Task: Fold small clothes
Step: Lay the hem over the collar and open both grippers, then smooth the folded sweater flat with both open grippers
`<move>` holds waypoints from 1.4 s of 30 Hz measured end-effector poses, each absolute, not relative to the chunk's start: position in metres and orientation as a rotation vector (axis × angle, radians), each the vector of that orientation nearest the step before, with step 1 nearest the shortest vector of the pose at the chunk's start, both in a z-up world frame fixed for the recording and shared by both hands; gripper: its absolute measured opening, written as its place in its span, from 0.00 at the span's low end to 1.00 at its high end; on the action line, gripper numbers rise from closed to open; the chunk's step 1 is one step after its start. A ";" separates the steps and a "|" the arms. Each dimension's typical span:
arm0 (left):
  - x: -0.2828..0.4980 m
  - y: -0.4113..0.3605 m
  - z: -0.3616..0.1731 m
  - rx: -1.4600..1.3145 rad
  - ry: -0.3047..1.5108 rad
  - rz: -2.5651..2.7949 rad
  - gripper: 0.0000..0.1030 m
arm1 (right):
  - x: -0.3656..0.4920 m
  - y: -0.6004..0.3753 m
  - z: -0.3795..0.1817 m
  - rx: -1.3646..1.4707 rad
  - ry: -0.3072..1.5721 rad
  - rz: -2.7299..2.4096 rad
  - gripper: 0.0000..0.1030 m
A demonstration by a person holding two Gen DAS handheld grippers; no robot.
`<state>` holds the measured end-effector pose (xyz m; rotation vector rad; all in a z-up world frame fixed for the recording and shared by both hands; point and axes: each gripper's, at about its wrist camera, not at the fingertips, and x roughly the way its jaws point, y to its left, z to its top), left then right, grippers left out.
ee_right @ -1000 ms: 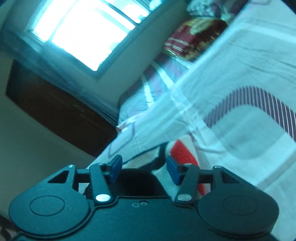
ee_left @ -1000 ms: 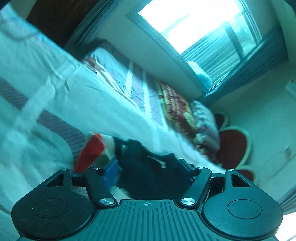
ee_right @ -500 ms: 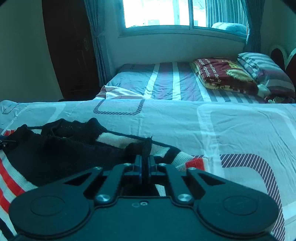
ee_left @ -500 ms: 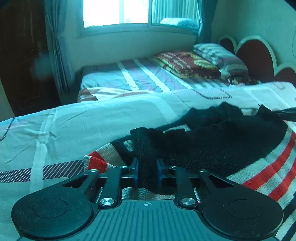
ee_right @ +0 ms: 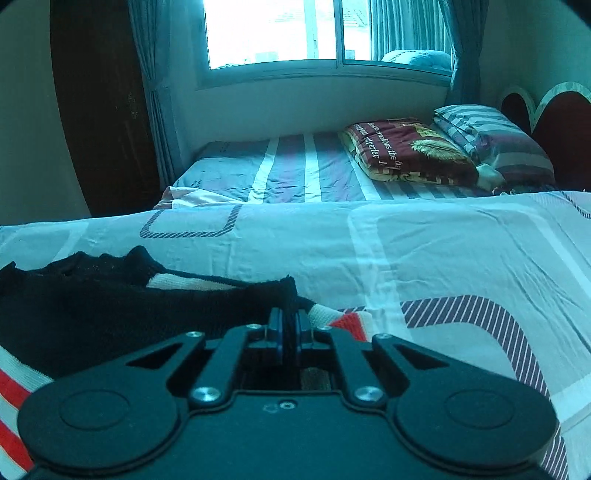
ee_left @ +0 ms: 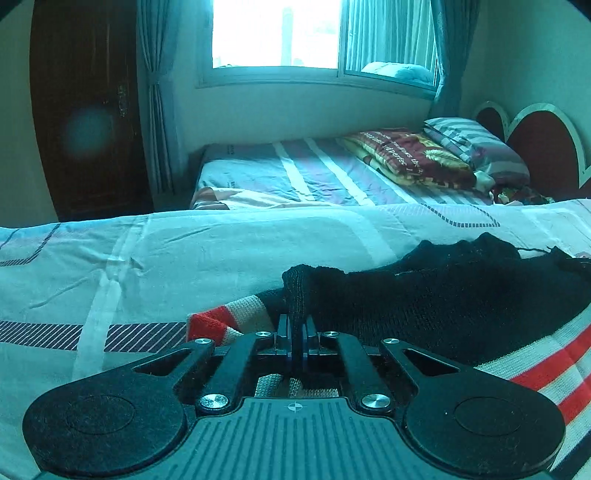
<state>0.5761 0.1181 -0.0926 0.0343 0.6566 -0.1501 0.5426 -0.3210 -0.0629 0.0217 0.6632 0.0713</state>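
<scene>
A small knitted sweater, black with white and red stripes, lies on the pale patterned bed sheet. My left gripper is shut on a black edge of the sweater at its left side. In the right wrist view the sweater spreads to the left, and my right gripper is shut on its black edge at the right side. Both pinched edges stand up between the blue pads.
A second bed with a striped cover, a folded maroon blanket and a pillow lies beyond. A dark wardrobe, curtains and a bright window stand at the back. A red headboard is at the right.
Both grippers went from open and tilted over the sweater to level and shut on its edges. Since half a second ago the jaws pinch tighter and the views have barely shifted.
</scene>
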 end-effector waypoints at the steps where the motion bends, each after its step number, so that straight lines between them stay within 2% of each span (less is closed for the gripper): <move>1: 0.576 0.116 -0.093 0.038 0.657 -0.147 0.05 | 0.543 -0.321 -0.064 0.023 0.666 0.073 0.07; 3: 0.576 0.110 -0.093 0.073 0.660 -0.139 0.05 | 0.544 -0.321 -0.066 0.027 0.677 0.073 0.09; 5: 0.577 0.108 -0.091 0.088 0.664 -0.129 0.20 | 0.544 -0.321 -0.063 0.024 0.685 0.067 0.13; 6: 0.576 0.112 -0.088 0.078 0.665 -0.107 0.51 | 0.541 -0.321 -0.059 0.017 0.682 0.055 0.23; 7: 0.572 0.118 -0.081 0.048 0.664 -0.089 0.70 | 0.534 -0.319 -0.052 0.004 0.656 0.047 0.26; 9: 0.548 0.124 -0.061 -0.002 0.573 -0.084 0.70 | 0.511 -0.313 -0.036 -0.021 0.580 0.066 0.30; 12: 0.507 0.107 -0.038 -0.043 0.506 -0.152 0.70 | 0.478 -0.288 -0.025 -0.051 0.553 0.204 0.30; 18: 0.480 -0.002 -0.064 0.142 0.552 -0.355 0.70 | 0.457 -0.204 -0.044 -0.149 0.585 0.368 0.29; 19: 0.483 -0.009 -0.070 0.159 0.569 -0.352 0.70 | 0.461 -0.197 -0.048 -0.166 0.609 0.367 0.22; 21: 0.490 -0.006 -0.079 0.171 0.610 -0.325 0.70 | 0.470 -0.197 -0.056 -0.190 0.655 0.342 0.30; 22: 0.492 0.005 -0.083 0.157 0.622 -0.305 0.73 | 0.471 -0.205 -0.060 -0.194 0.661 0.341 0.29; 24: 0.492 0.037 -0.086 0.100 0.630 -0.235 0.85 | 0.472 -0.228 -0.064 -0.213 0.663 0.245 0.30; 25: 0.490 0.055 -0.088 0.081 0.635 -0.207 0.87 | 0.471 -0.248 -0.064 -0.194 0.663 0.202 0.29; 28: 0.482 0.103 -0.093 0.053 0.630 -0.153 0.86 | 0.464 -0.297 -0.064 -0.164 0.657 0.107 0.24; 30: 0.480 0.112 -0.093 0.064 0.637 -0.153 0.85 | 0.461 -0.307 -0.065 -0.137 0.662 0.117 0.24; 33: 0.483 0.111 -0.091 0.061 0.656 -0.096 0.85 | 0.460 -0.294 -0.059 -0.146 0.663 0.105 0.28; 37: 0.456 0.100 -0.066 0.021 0.572 -0.093 0.85 | 0.421 -0.269 -0.039 -0.133 0.557 0.137 0.41; 42: 0.440 0.049 -0.066 0.097 0.580 -0.187 0.85 | 0.394 -0.214 -0.047 -0.195 0.574 0.258 0.41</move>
